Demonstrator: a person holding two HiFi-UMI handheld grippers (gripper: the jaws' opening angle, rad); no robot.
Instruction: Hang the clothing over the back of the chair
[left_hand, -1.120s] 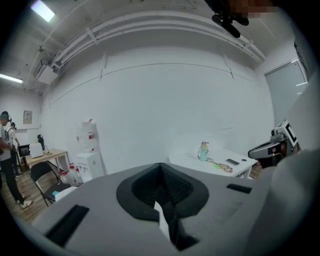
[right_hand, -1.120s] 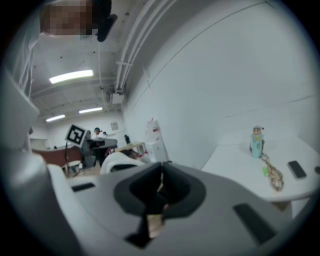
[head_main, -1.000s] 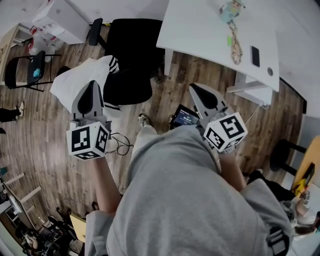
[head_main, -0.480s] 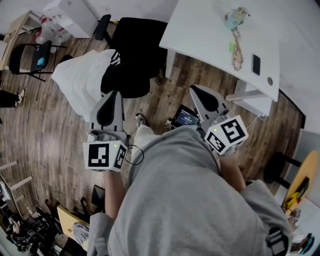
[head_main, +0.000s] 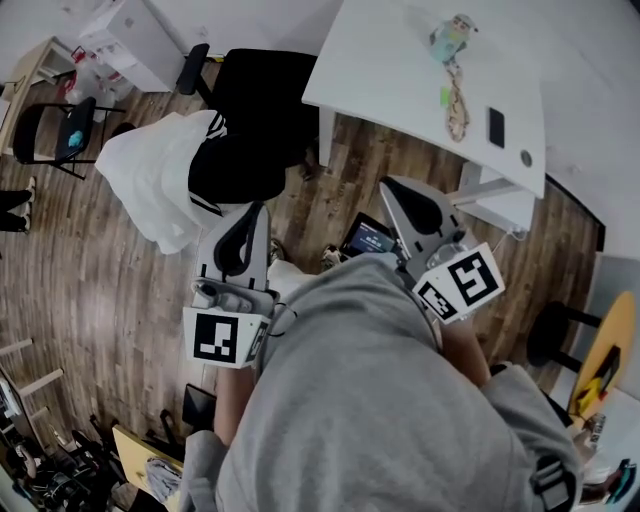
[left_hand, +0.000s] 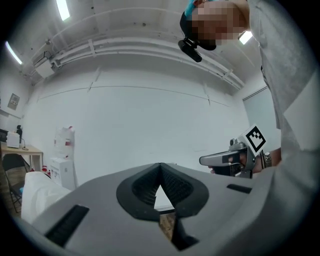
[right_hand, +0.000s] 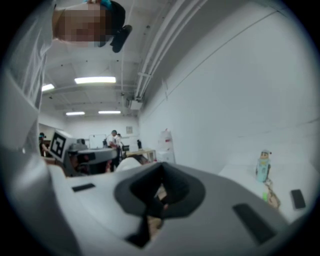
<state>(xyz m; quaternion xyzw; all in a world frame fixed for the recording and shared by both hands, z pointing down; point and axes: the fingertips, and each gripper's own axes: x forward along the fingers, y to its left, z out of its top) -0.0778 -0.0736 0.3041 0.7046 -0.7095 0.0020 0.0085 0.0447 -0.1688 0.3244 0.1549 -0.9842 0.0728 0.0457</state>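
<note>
Your left gripper (head_main: 250, 212) and right gripper (head_main: 398, 188) are pale grey shells with black pads, and each carries a white cube printed with black square markers. Your sweatshirt (head_main: 370, 400) is plain light grey. The clothing (head_main: 150, 185) is white, with black-and-white stripes showing where it meets the chair (head_main: 265, 95), which is black all over. Under you, the floor (head_main: 100, 300) is brown wood planking with streaky grain. The tabletop (head_main: 390, 70) is white; on it you have a pale teal bottle (head_main: 447, 38) and a small black slab (head_main: 496, 127). At the far left, a black folding chair (head_main: 40, 125) holds something teal.
</note>
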